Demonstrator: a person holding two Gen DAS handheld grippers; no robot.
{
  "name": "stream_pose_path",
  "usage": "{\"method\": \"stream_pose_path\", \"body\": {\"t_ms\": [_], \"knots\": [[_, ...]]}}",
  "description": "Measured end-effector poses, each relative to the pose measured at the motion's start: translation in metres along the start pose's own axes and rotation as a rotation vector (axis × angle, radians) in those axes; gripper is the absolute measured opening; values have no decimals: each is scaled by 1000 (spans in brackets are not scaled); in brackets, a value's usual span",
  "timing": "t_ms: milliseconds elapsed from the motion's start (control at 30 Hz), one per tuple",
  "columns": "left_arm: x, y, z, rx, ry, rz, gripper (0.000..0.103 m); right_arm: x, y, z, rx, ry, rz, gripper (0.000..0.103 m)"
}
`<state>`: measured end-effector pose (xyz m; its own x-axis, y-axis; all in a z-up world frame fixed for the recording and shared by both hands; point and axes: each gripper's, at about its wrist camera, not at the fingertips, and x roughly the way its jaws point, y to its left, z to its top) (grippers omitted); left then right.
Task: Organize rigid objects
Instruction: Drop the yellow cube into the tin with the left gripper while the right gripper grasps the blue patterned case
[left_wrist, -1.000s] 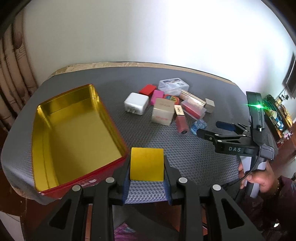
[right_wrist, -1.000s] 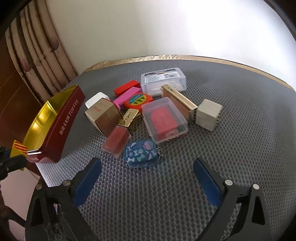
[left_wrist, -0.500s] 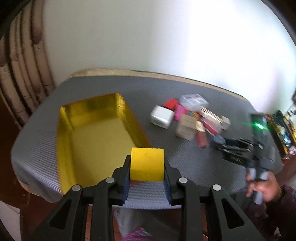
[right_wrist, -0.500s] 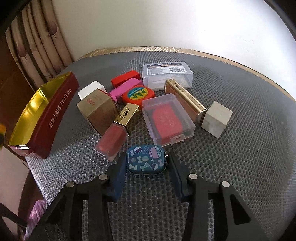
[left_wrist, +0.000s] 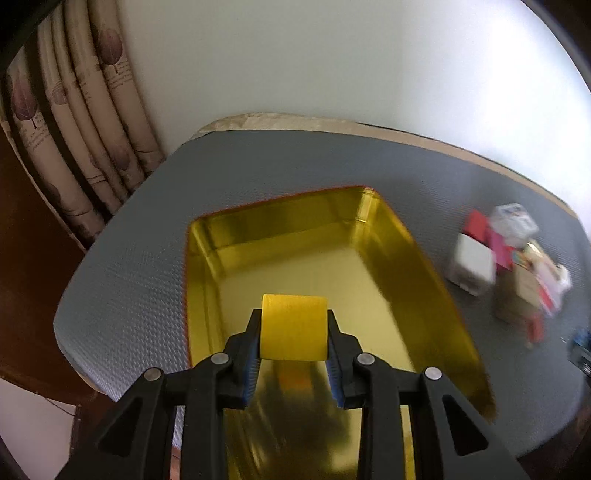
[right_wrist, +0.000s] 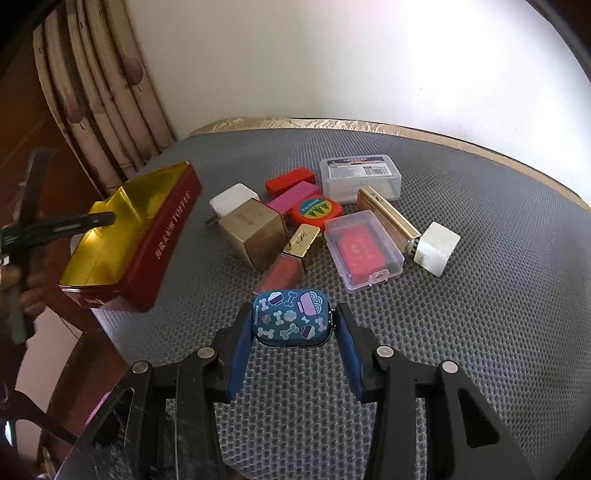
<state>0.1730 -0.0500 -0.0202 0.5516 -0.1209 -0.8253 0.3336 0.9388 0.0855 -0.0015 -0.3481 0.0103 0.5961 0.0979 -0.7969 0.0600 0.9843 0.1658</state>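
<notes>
My left gripper is shut on a yellow block and holds it over the gold inside of the red toffee tin. The tin also shows in the right wrist view, with the left gripper's finger reaching over it. My right gripper is shut on a small blue tin with bone and bowl pictures, lifted just off the grey mat.
A pile lies behind the blue tin: a tan box, a red lip gloss, a clear case with a red card, a gold bar, white cubes, a clear box. Curtains hang at left.
My left gripper has carried the yellow block left, from the table's front edge to above the tin. My right gripper has closed on the blue tin and raised it a little.
</notes>
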Motion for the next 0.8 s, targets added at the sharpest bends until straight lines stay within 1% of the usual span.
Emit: {"method": "stream_pose_path", "body": {"t_ms": [67, 167, 233, 367, 400, 500, 533, 667, 733, 800], "knots": [[12, 7, 9, -7, 5, 18, 30, -4, 1, 0, 0, -5, 2, 41], [30, 13, 21, -17, 34, 1, 30, -7, 5, 1, -4, -10, 3, 41], [38, 16, 28, -23, 41, 26, 30, -7, 7, 3, -7, -11, 3, 41], [50, 13, 38, -2, 62, 71, 31, -7, 10, 5, -12, -12, 3, 41], [52, 13, 39, -2, 67, 69, 31, -7, 10, 5, -12, -12, 3, 41], [56, 18, 45, -23, 88, 43, 36, -7, 11, 6, -9, -9, 5, 41], [57, 21, 46, -33, 89, 41, 40, -7, 12, 6, -8, -9, 5, 41], [50, 32, 49, -91, 90, 2, 41, -9, 17, 8, -11, -12, 12, 41], [34, 36, 47, -132, 57, -26, 41, -10, 21, 10, -14, -15, 18, 41], [11, 36, 42, -139, 7, -10, 41, -13, 27, 16, -24, -22, 31, 41]]}}
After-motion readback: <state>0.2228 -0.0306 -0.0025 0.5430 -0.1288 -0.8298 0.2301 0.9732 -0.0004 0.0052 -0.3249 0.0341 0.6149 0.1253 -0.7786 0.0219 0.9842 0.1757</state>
